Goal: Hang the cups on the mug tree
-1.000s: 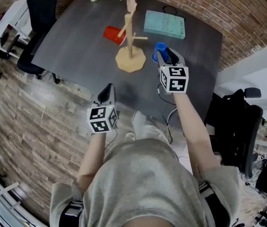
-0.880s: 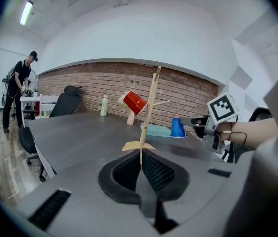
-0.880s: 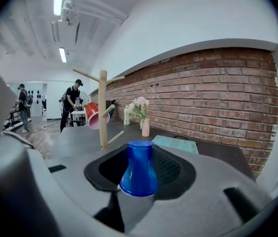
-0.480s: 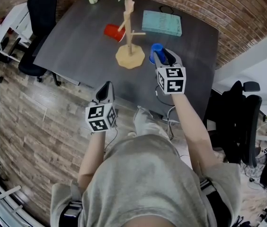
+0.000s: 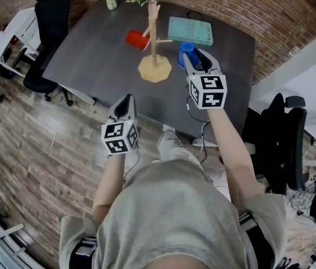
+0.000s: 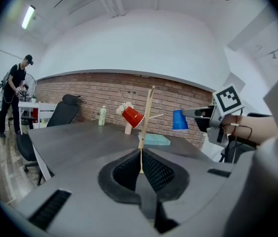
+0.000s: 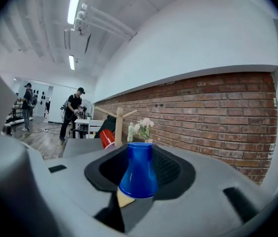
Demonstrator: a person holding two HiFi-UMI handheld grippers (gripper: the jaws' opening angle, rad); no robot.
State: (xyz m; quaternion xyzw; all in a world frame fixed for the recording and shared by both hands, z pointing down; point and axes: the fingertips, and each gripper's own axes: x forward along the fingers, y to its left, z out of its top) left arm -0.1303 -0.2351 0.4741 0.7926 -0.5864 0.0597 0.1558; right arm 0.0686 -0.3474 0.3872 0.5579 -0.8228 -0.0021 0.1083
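One red cup (image 5: 137, 39) already hangs on a peg of the mug tree (image 5: 154, 38). Over the last second the right gripper (image 5: 196, 58) has raised the blue cup (image 5: 186, 54), clamped between its half-closed jaws, to about peg height just beside the tree. Hooking it on looks to be the next step. The left gripper (image 5: 126, 101), jaws closed on nothing, hangs back short of the table (image 5: 91, 55).

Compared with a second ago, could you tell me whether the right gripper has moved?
Yes. The right gripper, shut on the blue cup, has risen: it sits higher in the head view against the mug tree's base.
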